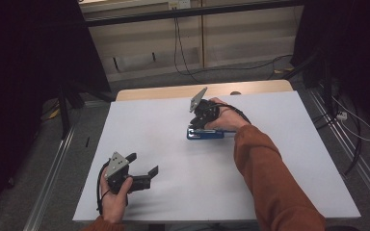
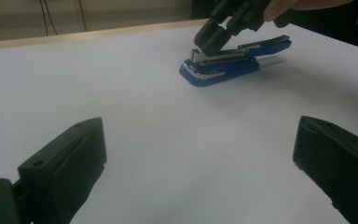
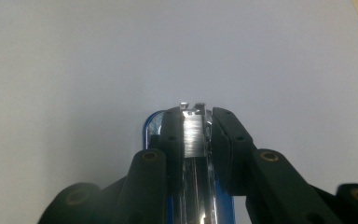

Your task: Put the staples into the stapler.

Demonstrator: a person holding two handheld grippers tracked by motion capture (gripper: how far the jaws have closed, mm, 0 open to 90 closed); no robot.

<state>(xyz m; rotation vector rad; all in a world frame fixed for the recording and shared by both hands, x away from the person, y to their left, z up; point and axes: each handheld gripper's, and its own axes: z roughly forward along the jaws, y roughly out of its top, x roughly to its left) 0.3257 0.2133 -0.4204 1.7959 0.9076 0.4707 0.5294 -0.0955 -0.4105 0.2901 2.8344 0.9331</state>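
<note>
While the left gripper (image 1: 142,166) rests with fingers wide apart, the right gripper's (image 3: 196,133) fingers clamp the blue stapler's (image 2: 223,65) front end.

Dim room – soft, slightly blurred frames – faint shadows.

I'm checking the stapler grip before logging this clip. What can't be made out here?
- High view: the stapler's front end, covered by the right tool and hand.
- Right gripper view: the stapler's rear, cut off by the bottom edge behind the jaws.
- Left gripper view: whether staples are loaded, too small and blurred.
- Left tool: open, idle.
</note>
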